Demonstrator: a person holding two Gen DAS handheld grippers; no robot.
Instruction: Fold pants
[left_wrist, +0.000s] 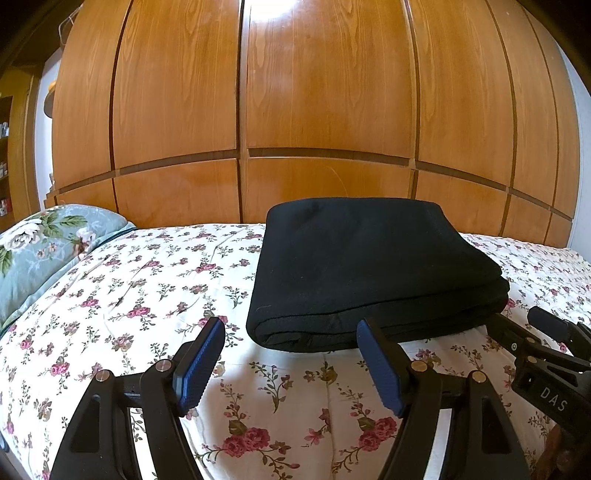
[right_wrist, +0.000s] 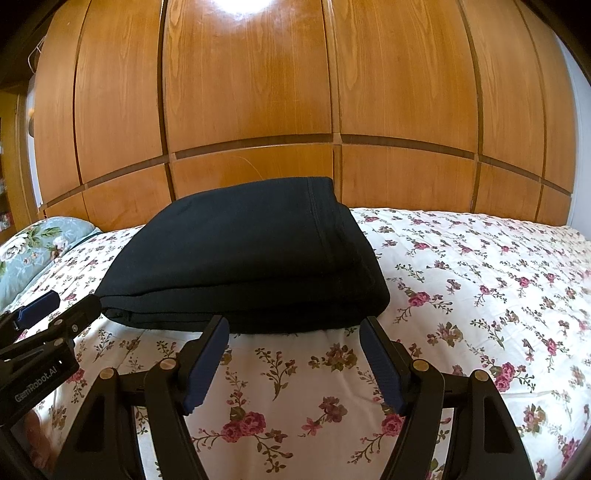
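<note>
The black pants lie folded in a thick, flat rectangle on the floral bedspread; they also show in the right wrist view. My left gripper is open and empty, just in front of the bundle's near left corner. My right gripper is open and empty, just in front of the bundle's near edge. The right gripper also shows at the right edge of the left wrist view, and the left gripper at the left edge of the right wrist view.
A wooden wardrobe stands close behind the bed. A green floral pillow lies at the left end. The bedspread stretches out to the right of the pants.
</note>
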